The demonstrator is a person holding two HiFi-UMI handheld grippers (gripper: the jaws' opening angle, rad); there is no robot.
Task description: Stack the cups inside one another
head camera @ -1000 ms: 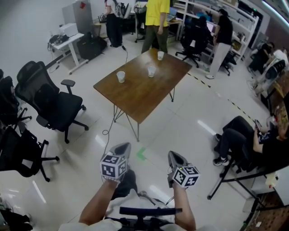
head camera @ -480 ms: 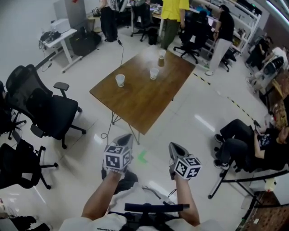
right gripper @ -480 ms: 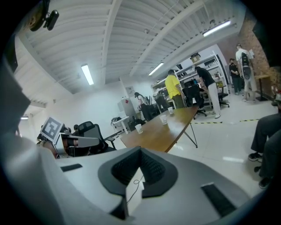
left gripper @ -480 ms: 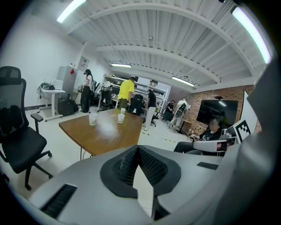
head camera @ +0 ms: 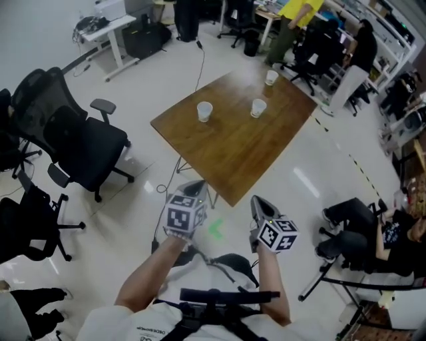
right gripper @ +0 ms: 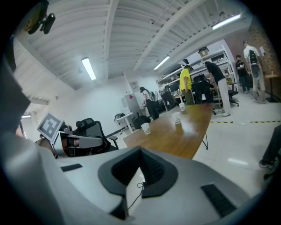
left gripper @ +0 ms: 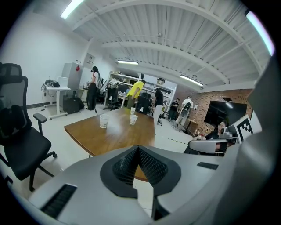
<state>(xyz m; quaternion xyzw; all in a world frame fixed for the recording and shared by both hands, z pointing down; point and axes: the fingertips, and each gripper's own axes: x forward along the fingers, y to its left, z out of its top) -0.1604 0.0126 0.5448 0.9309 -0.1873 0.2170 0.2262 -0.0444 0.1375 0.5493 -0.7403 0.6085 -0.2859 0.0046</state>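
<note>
Three clear plastic cups stand apart on a brown wooden table (head camera: 233,150): one at the left (head camera: 204,111), one in the middle (head camera: 258,107), one at the far corner (head camera: 271,77). My left gripper (head camera: 194,189) and right gripper (head camera: 259,204) hang over the floor just short of the table's near corner, both shut with nothing in them. The left gripper view shows its jaws' tips (left gripper: 138,148) touching, with the cups (left gripper: 104,121) (left gripper: 133,119) far ahead. In the right gripper view the jaws (right gripper: 140,151) are together too, and the cups (right gripper: 145,128) (right gripper: 176,117) (right gripper: 181,106) are beyond.
Black office chairs (head camera: 76,143) stand on the floor to the left. A seated person (head camera: 373,233) is at the right. People stand by desks and shelves behind the table (head camera: 299,13). A cable (head camera: 193,73) runs across the floor to the table.
Both grippers have come nearer to the table, which now lies just ahead of them. The standing person in yellow has shifted to the far right.
</note>
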